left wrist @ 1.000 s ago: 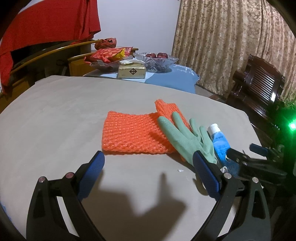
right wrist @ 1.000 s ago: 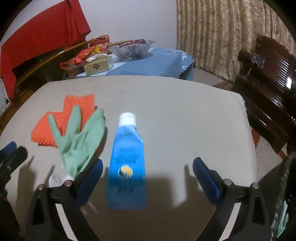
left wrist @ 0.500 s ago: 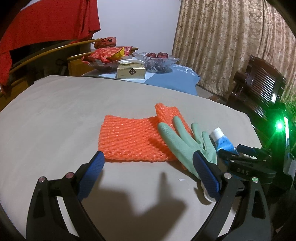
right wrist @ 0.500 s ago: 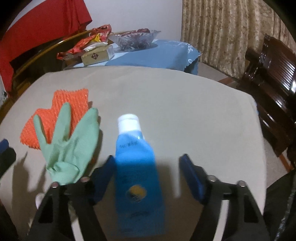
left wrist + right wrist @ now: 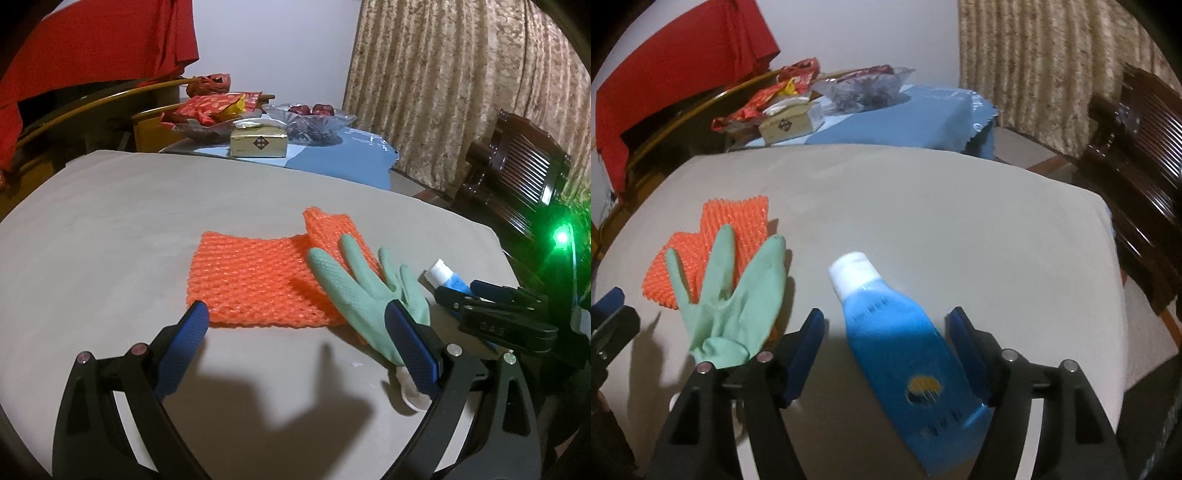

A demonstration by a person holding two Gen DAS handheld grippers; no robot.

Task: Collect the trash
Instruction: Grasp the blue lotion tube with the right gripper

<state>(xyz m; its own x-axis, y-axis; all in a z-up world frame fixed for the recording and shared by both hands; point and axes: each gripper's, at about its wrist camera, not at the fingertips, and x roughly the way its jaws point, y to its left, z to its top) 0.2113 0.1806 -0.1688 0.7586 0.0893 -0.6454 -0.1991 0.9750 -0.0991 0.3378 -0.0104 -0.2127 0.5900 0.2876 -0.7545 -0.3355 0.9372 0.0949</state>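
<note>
Dim indoor lighting from above and behind the cameras. In the left wrist view, the left gripper (image 5: 297, 343) casts a broad dark shadow on the grey counter (image 5: 110, 229) between its jaws; a green indicator light (image 5: 561, 236) flares at the right edge, tinting its surroundings. In the right wrist view, shadow covers the lower body of the blue tube (image 5: 901, 339), while its white cap stays lit and slightly overexposed. The tube's printing is smeared by motion blur. Fisheye distortion bows the curtain (image 5: 1027, 74) and counter edges; black vignetting fills the corners. Colour noise grains the darker regions.
</note>
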